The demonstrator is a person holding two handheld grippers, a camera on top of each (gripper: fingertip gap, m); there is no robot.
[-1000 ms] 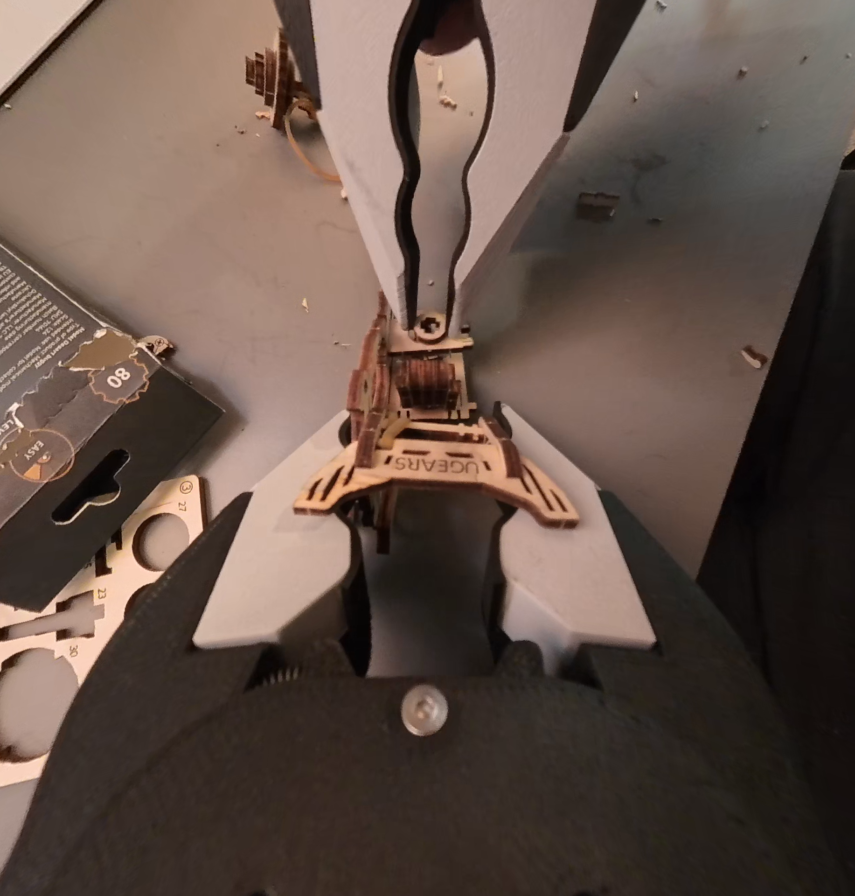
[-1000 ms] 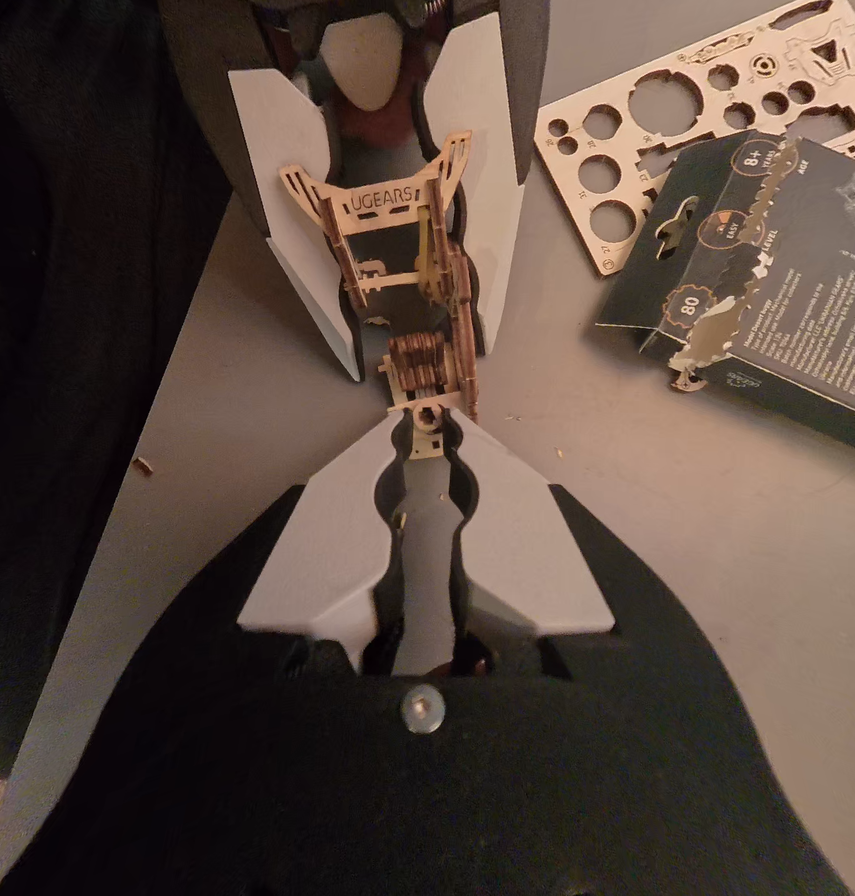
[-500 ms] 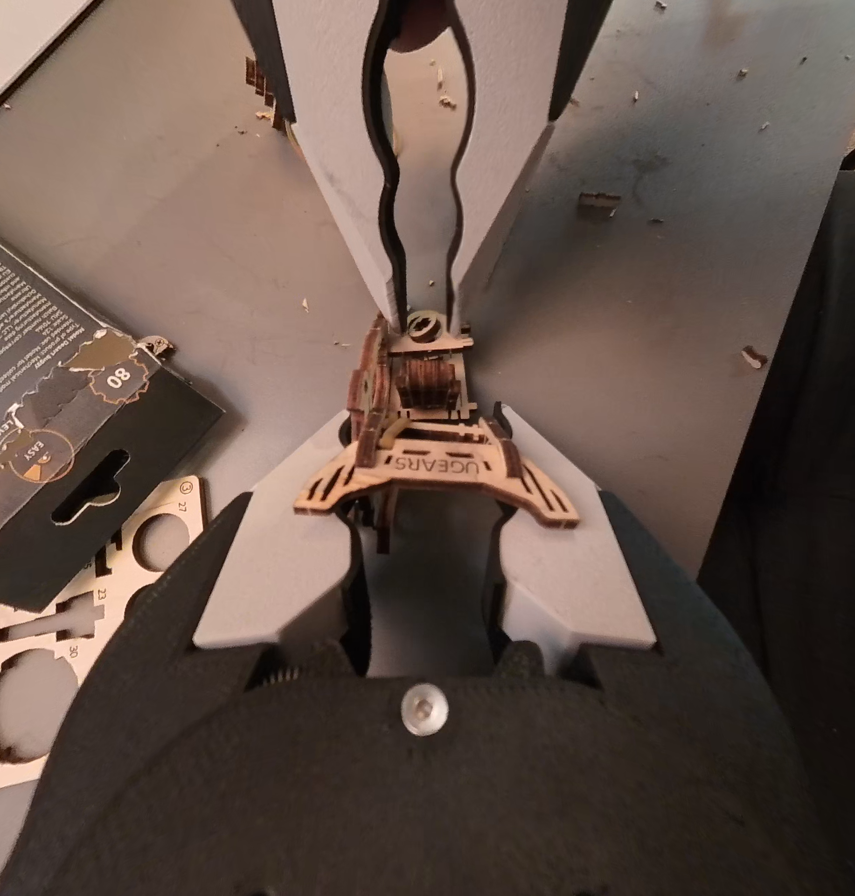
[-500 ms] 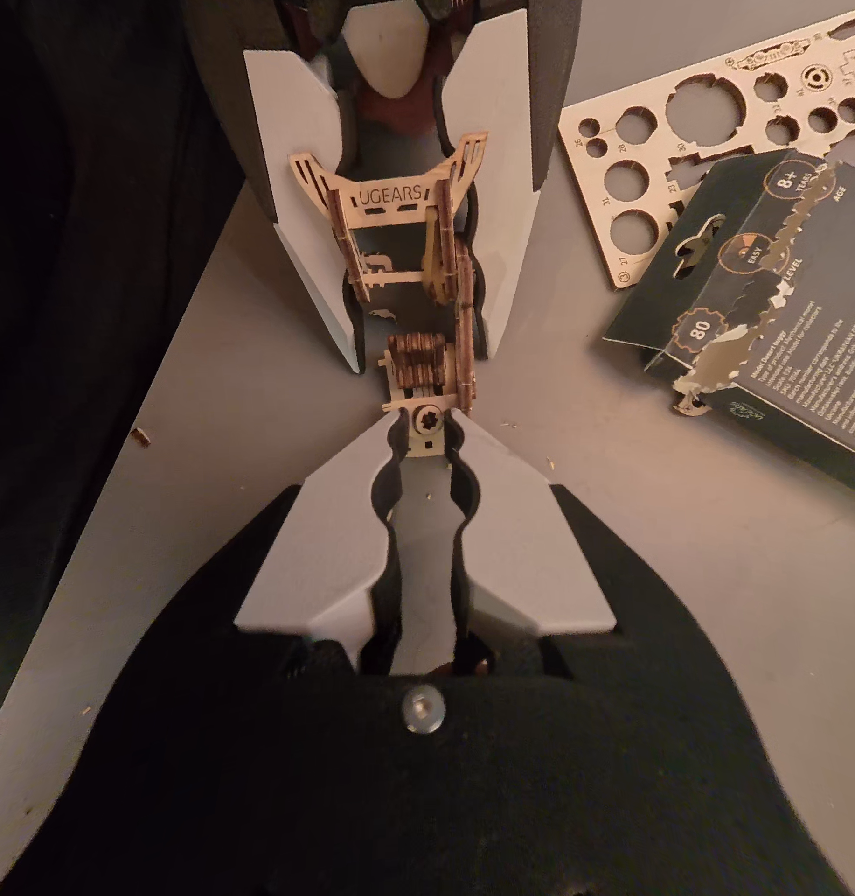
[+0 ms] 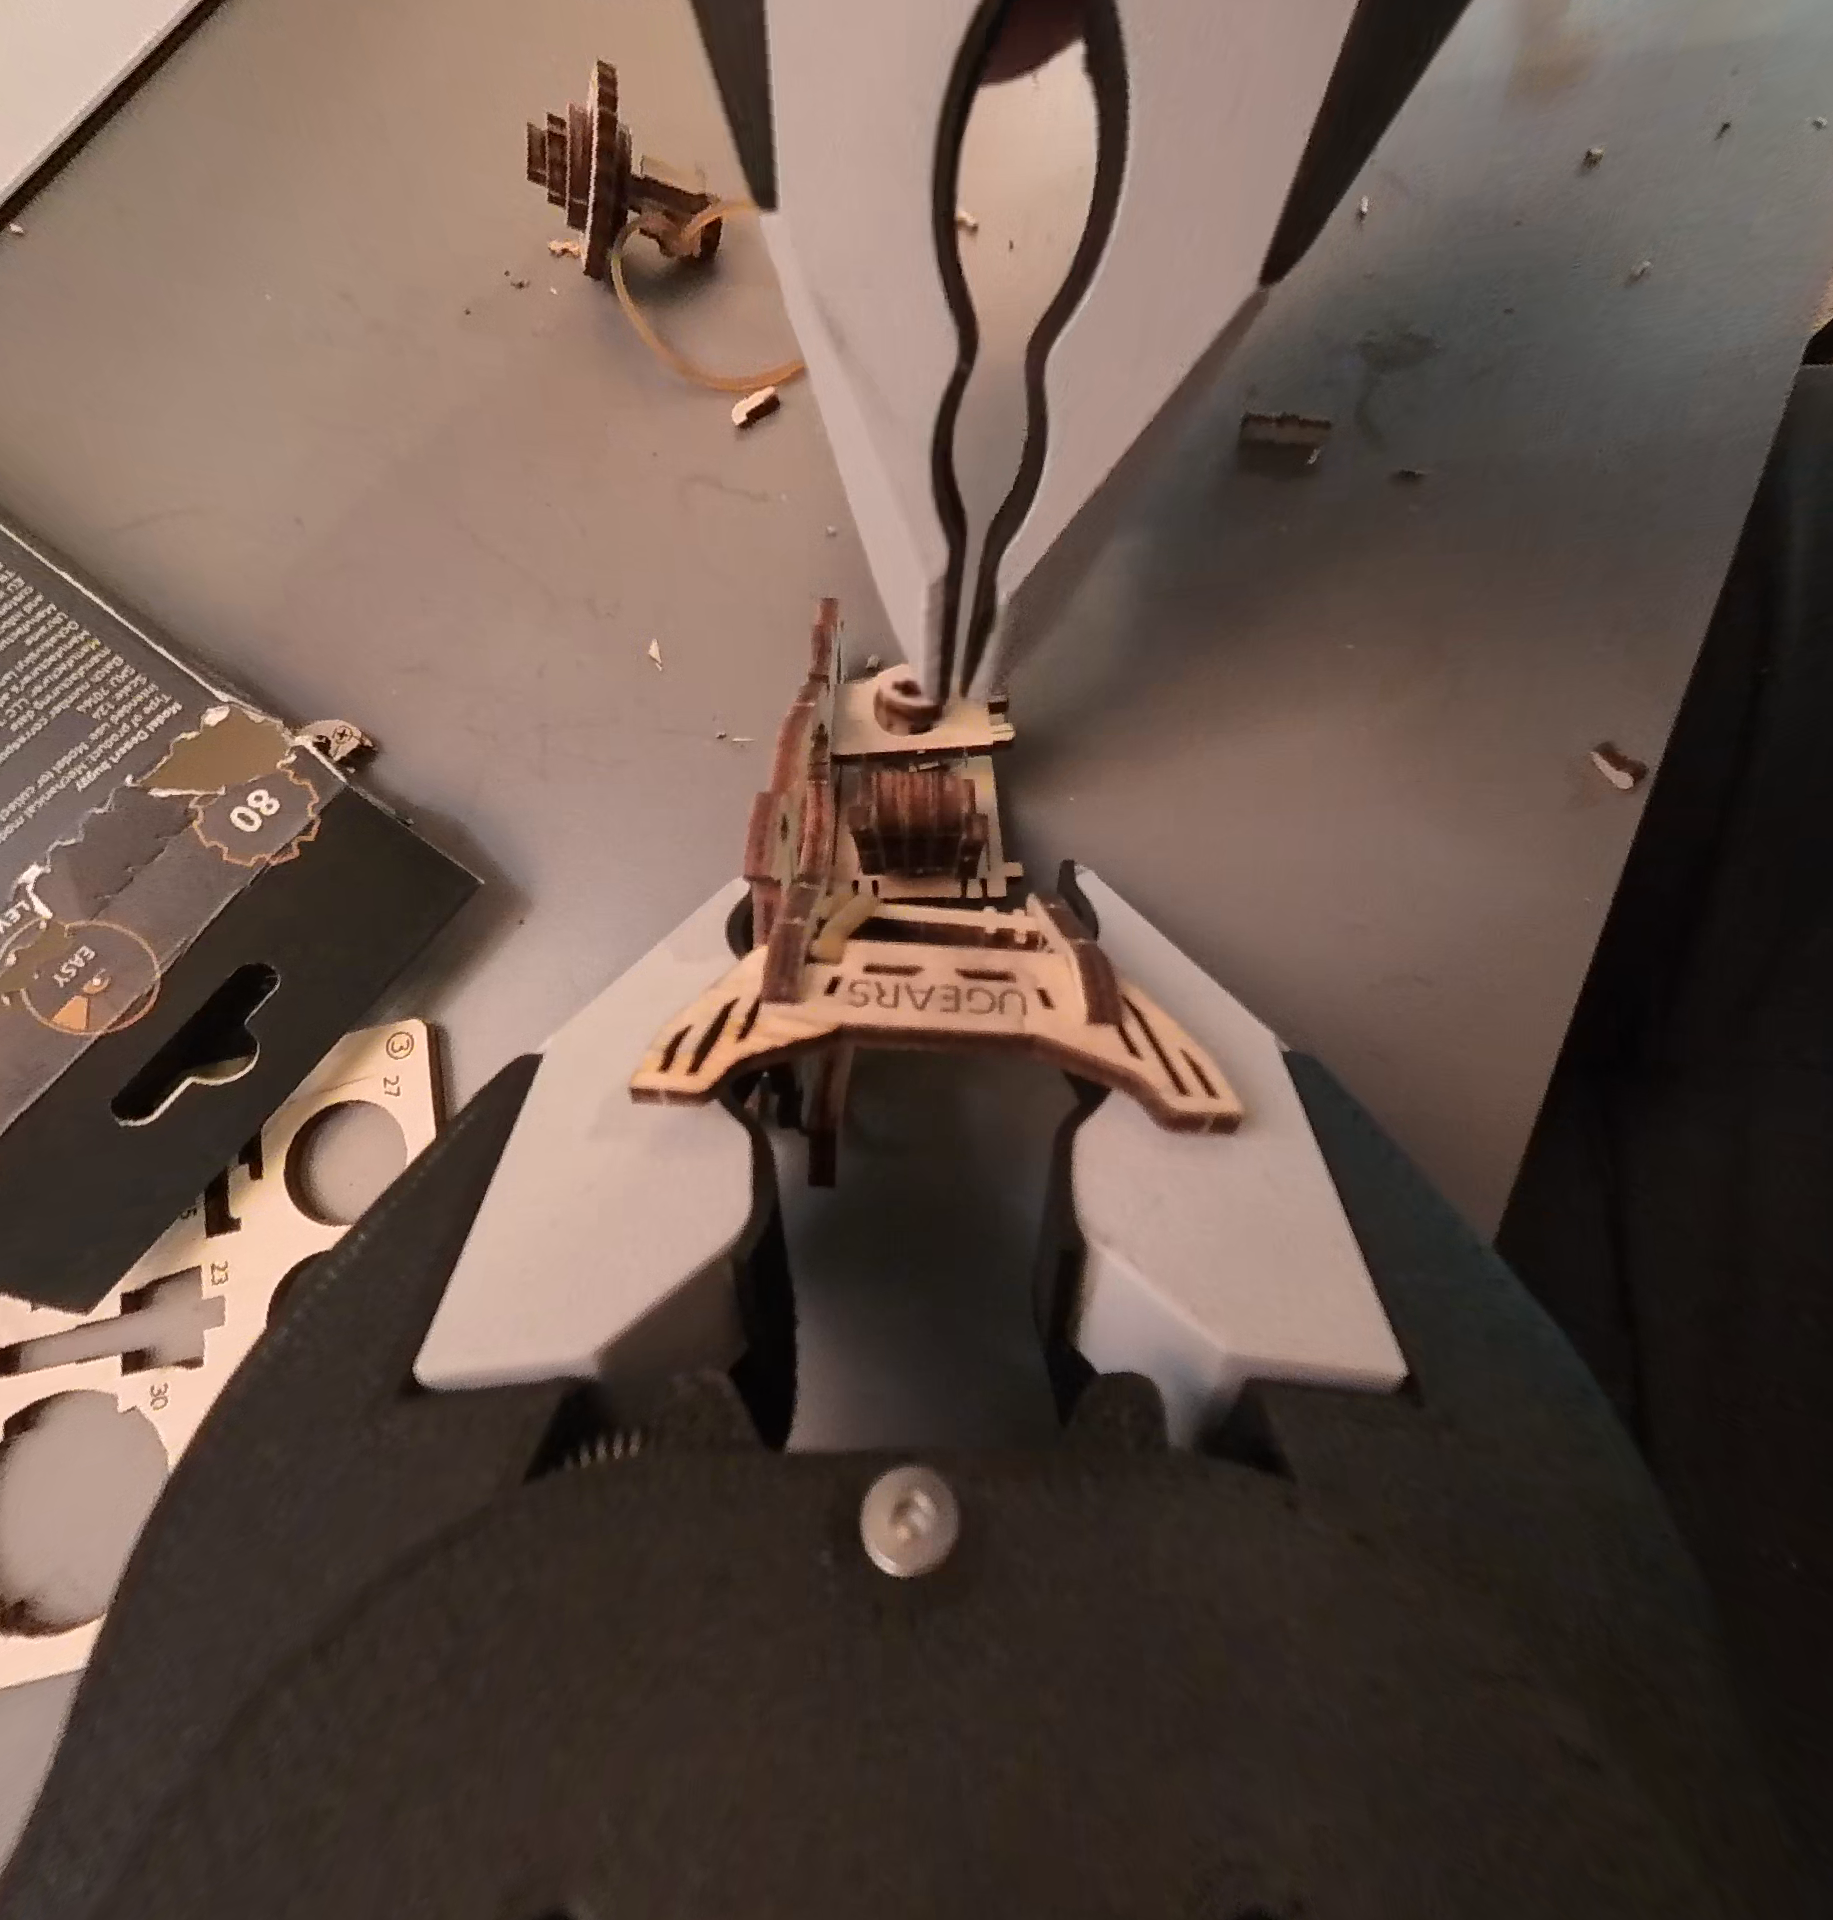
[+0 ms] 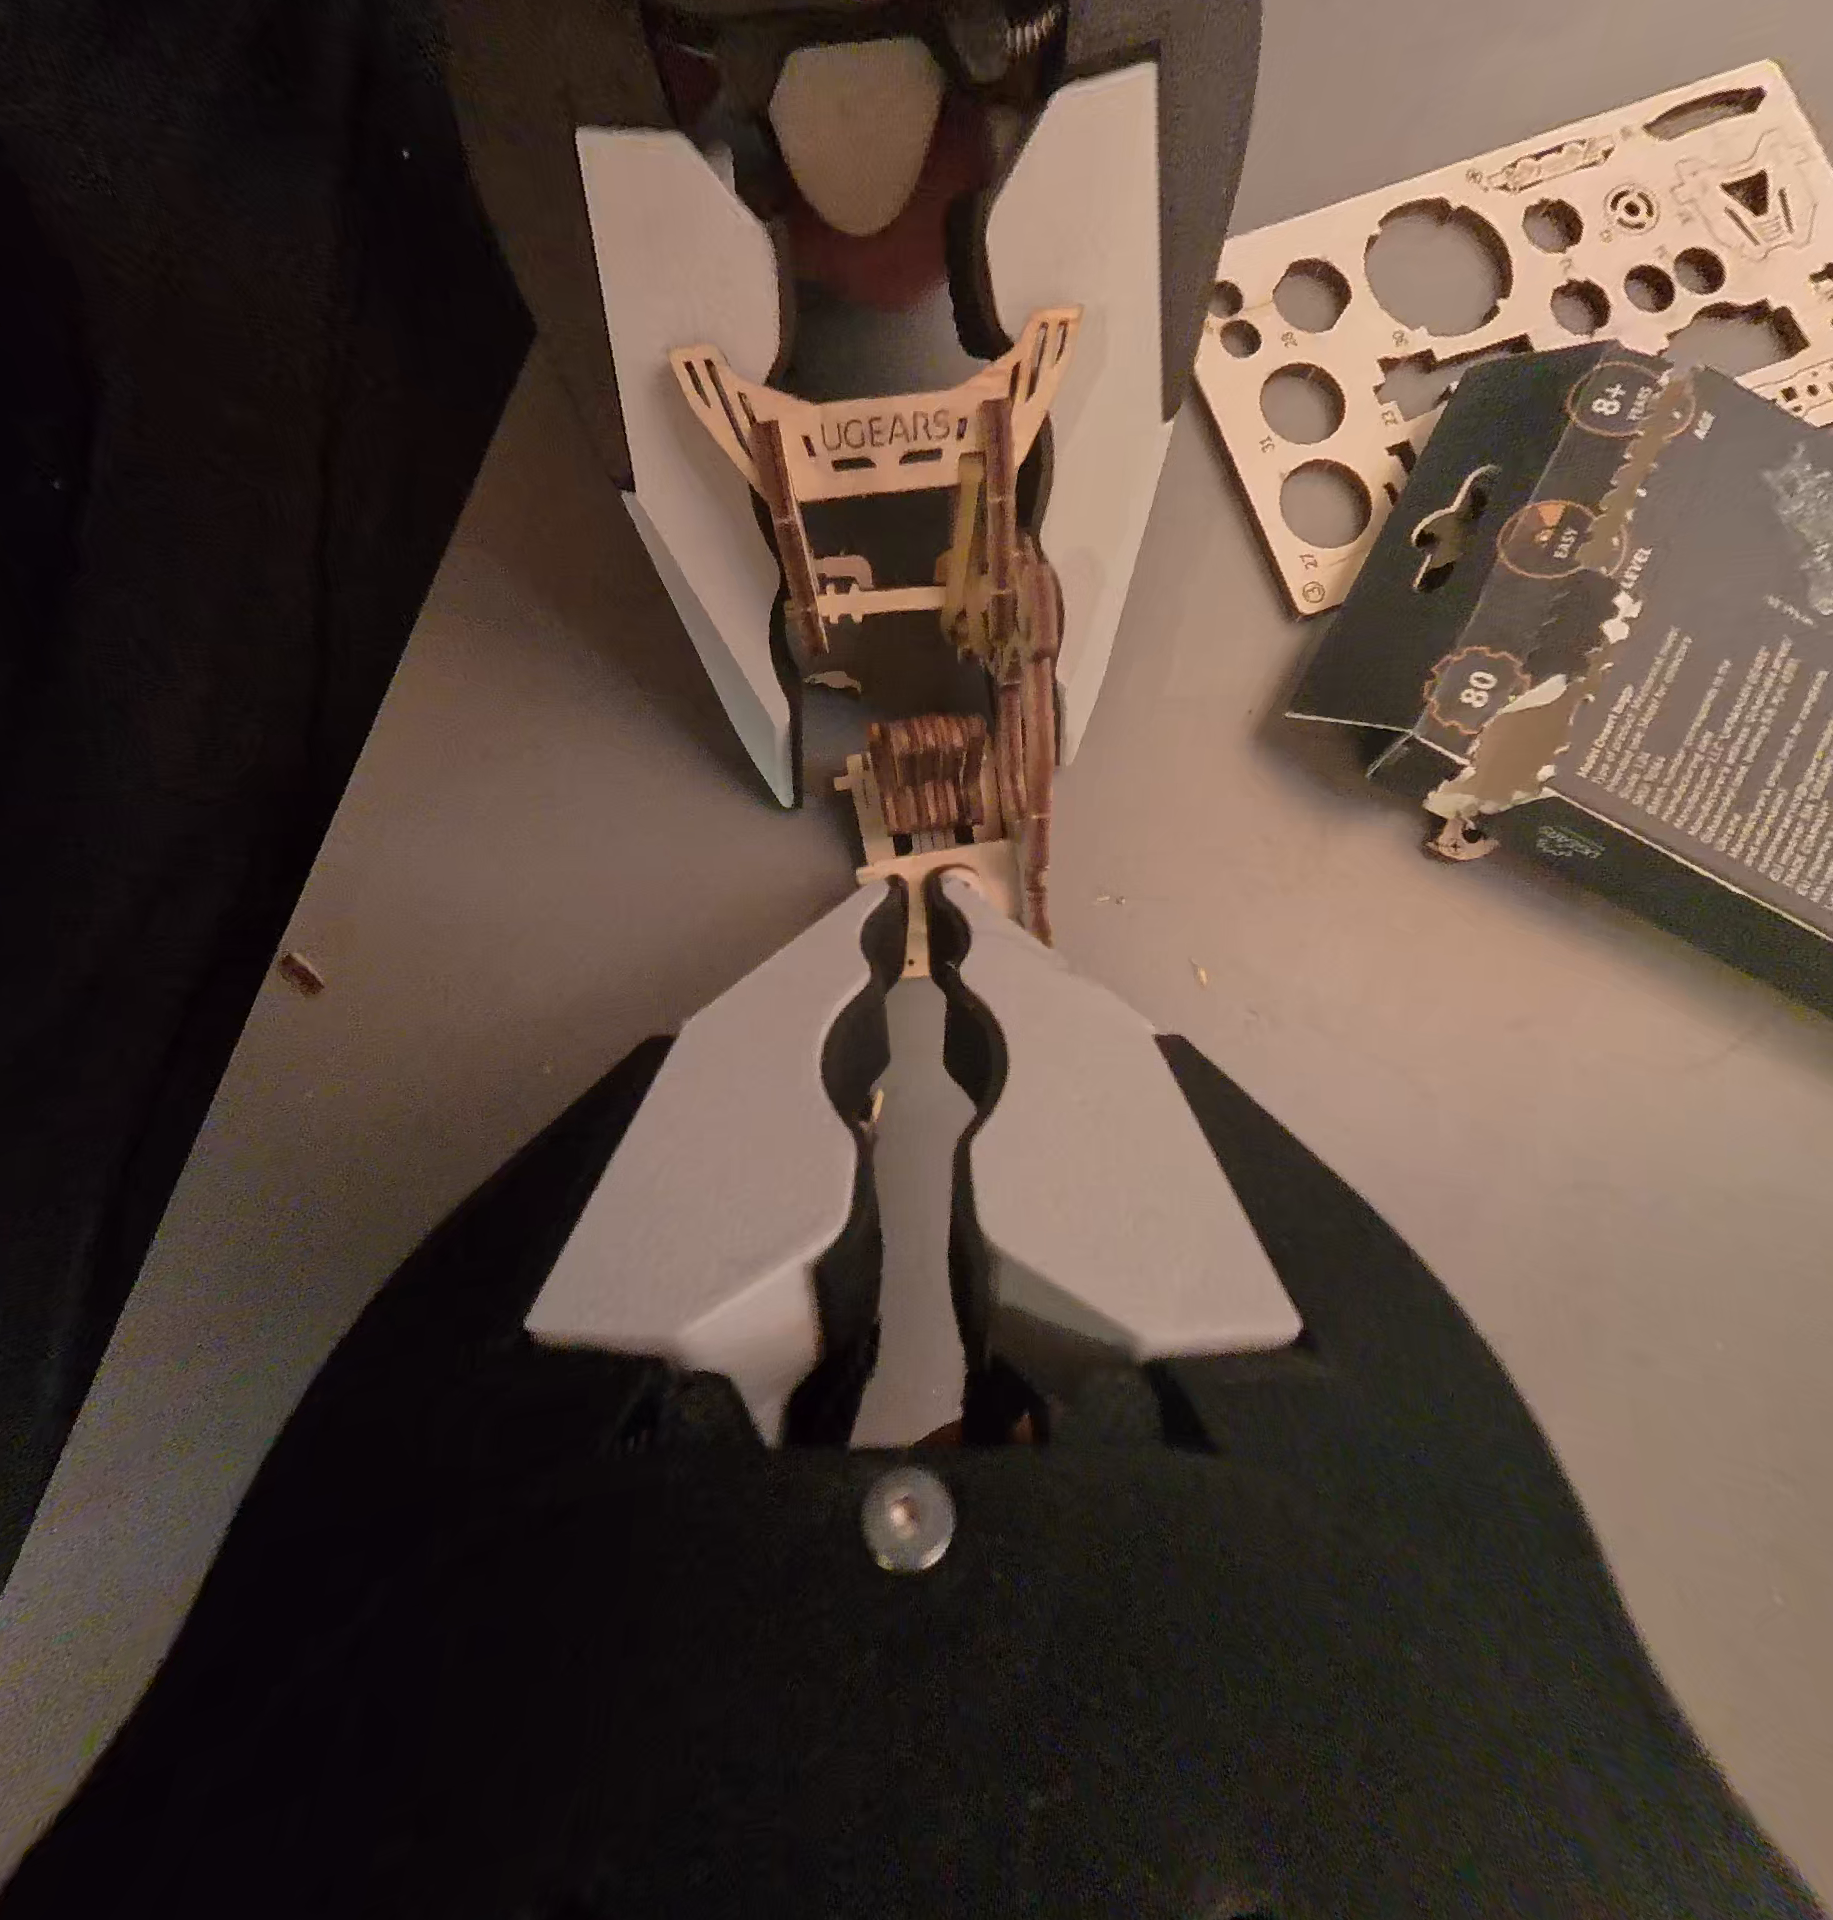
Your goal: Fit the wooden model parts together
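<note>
left tongs (image 5: 917, 935): gripping the wooden model (image 5: 891, 883) by its sides, held above the grey tabletop (image 5: 372, 468) | right tongs (image 6: 917, 904): pinched nearly closed on a small wooden piece (image 6: 920, 930) that I'm holding right against the model's far end | clutter: dark box (image 6: 1639, 665), punched-out sheet (image 6: 1463, 281), loose gear bit (image 5: 600, 156)

Tabletop (image 5: 1307, 831) open right of the wooden model (image 5: 891, 852). Left side crowded: dark box (image 5: 195, 935), punched sheet (image 5: 81, 1455) (overlapping), loose gear assembly (image 5: 600, 156) farther off.
</note>
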